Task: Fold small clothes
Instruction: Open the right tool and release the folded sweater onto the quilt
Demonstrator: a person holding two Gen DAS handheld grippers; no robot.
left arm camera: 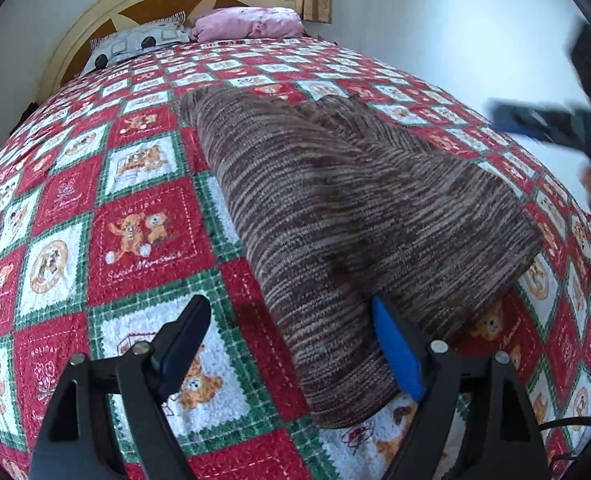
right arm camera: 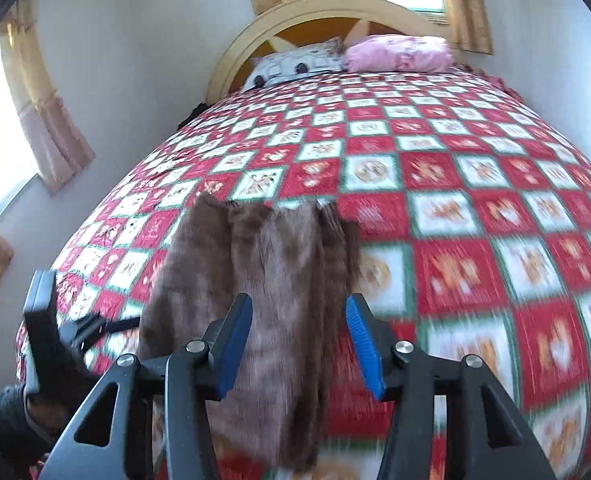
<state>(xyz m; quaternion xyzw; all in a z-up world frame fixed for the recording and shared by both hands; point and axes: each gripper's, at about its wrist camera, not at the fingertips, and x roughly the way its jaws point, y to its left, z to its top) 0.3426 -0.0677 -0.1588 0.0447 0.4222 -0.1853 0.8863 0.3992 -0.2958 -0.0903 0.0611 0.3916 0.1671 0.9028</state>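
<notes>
Brown knit garment (left arm camera: pixel 335 216) lies folded lengthwise on the quilt (left arm camera: pixel 143 232).
Its near end sits between the wide, empty left gripper (left arm camera: pixel 291 344); the right gripper (right arm camera: pixel 299 340) hovers part-open above it, holding nothing. Best pinch both near corners evenly before folding away.

Obscured and unreadable areas, both wrist views

Right wrist view is motion-blurred: quilt (right arm camera: pixel 475 216) motifs unreadable and brown knit garment (right arm camera: pixel 271 280) weave smeared, its near end cut off by the bottom edge. In the left wrist view the right gripper (left arm camera: pixel 535 122) is blurred and cropped at the right edge, so its jaws cannot be judged there; the left gripper's right finger (left arm camera: pixel 395 352) hides part of the garment's near edge. Pillow (left arm camera: pixel 135 42) print too small to tell.
</notes>
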